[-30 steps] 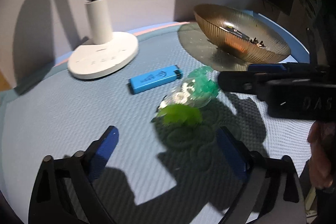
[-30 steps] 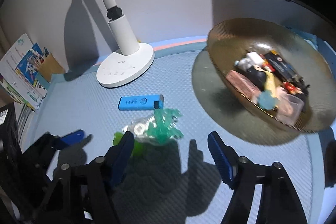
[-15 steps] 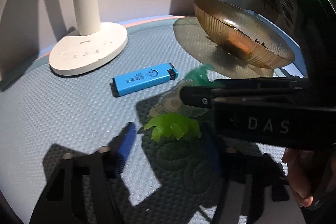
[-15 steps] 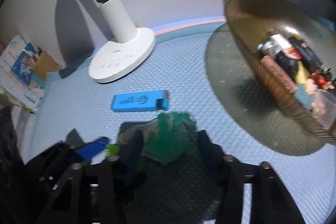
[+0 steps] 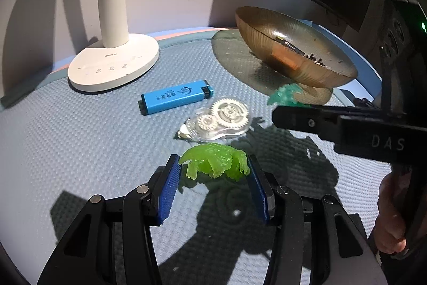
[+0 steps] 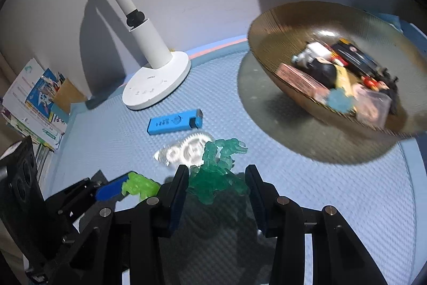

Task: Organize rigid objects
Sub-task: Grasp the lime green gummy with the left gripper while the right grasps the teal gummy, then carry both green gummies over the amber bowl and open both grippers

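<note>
**Both grippers closed around translucent figurines on the blue mat**

While the left gripper [image 5: 213, 172] sat low over the textured blue mat [image 5: 80, 140], its blue pads bracketed the lime-green figurine [image 5: 216, 160], one pad at the tail end and the other against the far flank. The pads appeared to touch it on both sides, jaws part-way closed. The figurine's underside was hidden and whether it rested on the mat could not be told.

The right gripper [image 6: 216, 186] had its jaws closing, with the teal-green figurine [image 6: 218, 172] between the pads. The picture was motion-blurred there; contact on the left pad looked likely, and the right pad seemed just at the figurine's edge. In the left wrist view only a teal tip [image 5: 285, 95] showed above the right gripper's black body, the rest being covered.

A clear correction-tape dispenser [image 5: 221, 119] lay on the mat just beyond both figurines, its gears visible; in the right wrist view it was smeared and partly behind the teal piece. The blue lighter [image 5: 176, 98] lay beyond it, apart. The white lamp base [image 5: 112, 63] stood near the wall, its neck cut off by the frame top.

The amber ribbed bowl [image 6: 280, 26] held a pile of small items, too blurred to name. Part of a hand [image 5: 389, 218] showed at the right edge. Stacked booklets [image 6: 34, 100] stood at the left.
</note>
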Available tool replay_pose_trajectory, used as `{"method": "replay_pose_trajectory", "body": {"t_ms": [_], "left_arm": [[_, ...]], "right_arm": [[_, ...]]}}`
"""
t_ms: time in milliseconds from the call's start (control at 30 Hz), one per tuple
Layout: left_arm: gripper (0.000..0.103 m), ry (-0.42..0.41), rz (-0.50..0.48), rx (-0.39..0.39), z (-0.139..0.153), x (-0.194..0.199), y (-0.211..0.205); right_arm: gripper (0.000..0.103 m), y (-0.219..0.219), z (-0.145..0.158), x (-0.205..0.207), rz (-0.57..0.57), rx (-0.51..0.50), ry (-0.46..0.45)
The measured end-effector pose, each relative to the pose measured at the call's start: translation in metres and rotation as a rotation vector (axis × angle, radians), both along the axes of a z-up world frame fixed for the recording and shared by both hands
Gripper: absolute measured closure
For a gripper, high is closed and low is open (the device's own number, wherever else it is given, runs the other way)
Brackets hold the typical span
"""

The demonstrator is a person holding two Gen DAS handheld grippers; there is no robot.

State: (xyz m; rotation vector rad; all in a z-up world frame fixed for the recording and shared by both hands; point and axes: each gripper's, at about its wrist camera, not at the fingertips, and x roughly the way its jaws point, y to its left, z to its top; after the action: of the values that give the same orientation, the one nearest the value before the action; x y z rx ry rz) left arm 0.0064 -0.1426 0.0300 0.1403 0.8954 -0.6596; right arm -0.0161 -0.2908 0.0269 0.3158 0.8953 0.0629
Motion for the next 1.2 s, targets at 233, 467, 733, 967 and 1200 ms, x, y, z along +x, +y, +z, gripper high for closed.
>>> {"method": "replay_pose_trajectory", "body": {"t_ms": [233,467,733,967,1200], "left_arm": [[0.056,0.04,-0.04,-0.044,0.005,-0.021,-0.009],[0.056,-0.103,-0.134,-0.107,0.078,-0.021,-0.055],[0.056,-0.118,-0.12,-0.176,0.13,0.032,-0.134],[0.056,0.018,-0.149,-0.142,0.084,0.053,-0.185],[0.054,0.016,-0.171,-0.11,0.069,0.055,-0.2]], "right_arm": [[0.06,-0.025,-0.005,-0.046,-0.07,-0.018,0.0],[0.06,-0.084,0.073,-0.068,-0.225,-0.147,-0.13],[0.06,-0.158,0.131,-0.051,-0.448,-0.193,-0.142],[0.06,-0.184,0.079,-0.005,-0.452,-0.188,0.081],[0.06,-0.178,0.077,-0.001,-0.429,-0.253,0.087]]}}
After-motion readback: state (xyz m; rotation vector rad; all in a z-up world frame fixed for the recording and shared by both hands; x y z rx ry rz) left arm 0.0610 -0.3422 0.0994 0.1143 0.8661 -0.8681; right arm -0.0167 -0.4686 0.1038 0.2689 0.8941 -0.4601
